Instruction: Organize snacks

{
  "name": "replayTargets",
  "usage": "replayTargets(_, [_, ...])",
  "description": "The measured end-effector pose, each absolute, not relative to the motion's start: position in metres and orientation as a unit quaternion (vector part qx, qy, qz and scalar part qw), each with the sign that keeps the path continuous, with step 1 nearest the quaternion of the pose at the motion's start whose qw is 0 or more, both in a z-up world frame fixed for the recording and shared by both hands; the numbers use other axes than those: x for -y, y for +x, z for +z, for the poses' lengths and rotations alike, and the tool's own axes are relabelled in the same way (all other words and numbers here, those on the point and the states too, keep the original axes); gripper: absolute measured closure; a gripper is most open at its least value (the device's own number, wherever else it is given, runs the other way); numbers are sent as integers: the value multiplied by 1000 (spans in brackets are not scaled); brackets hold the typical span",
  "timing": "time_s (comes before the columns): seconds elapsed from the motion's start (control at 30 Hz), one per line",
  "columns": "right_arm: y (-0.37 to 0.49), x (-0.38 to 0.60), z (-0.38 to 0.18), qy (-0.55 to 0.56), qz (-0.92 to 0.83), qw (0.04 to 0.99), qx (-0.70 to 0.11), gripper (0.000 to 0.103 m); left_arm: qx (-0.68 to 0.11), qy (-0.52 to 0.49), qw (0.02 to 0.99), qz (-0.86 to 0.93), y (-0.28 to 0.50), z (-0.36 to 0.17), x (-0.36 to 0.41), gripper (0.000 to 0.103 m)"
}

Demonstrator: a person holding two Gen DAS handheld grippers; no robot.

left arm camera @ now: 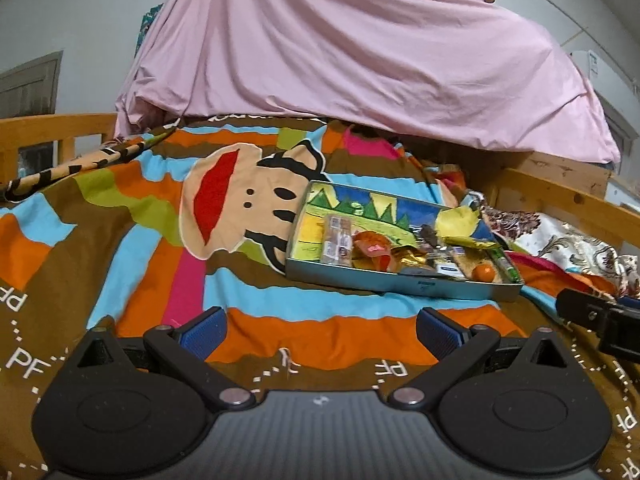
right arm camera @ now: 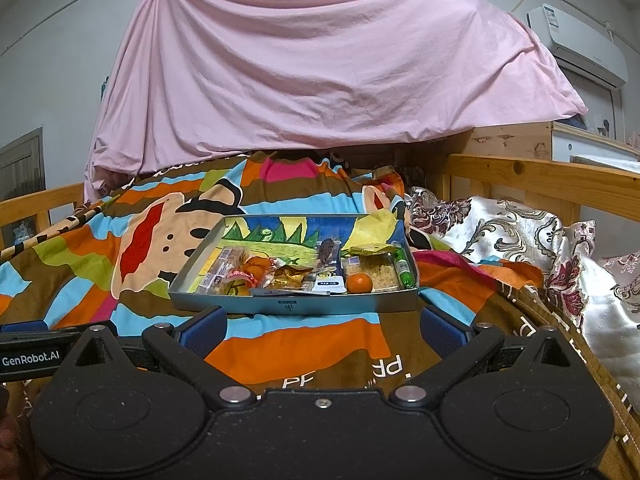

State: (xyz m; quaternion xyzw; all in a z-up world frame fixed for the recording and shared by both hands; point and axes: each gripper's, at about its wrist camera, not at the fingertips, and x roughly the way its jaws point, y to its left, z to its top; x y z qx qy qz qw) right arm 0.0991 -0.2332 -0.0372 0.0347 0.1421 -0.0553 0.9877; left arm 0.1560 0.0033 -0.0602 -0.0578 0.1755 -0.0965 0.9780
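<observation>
Overhead, a pink sheet (right arm camera: 320,72) draped above the bed's striped blanket (left arm camera: 120,240), where my tray (right arm camera: 294,306) of snacks (right arm camera: 280,272) sat with an orange (right arm camera: 359,283) inside. Both my left tool (left arm camera: 320,330) and right tool (right arm camera: 322,330) gaped wide, empty, short of it.
</observation>
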Motion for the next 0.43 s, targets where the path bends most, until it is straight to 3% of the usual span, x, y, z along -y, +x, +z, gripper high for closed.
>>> replayTargets(0.43, [101,235,-38,35,-53,987,-146,1,-186,-69,976,-86,159,-65,-8,0])
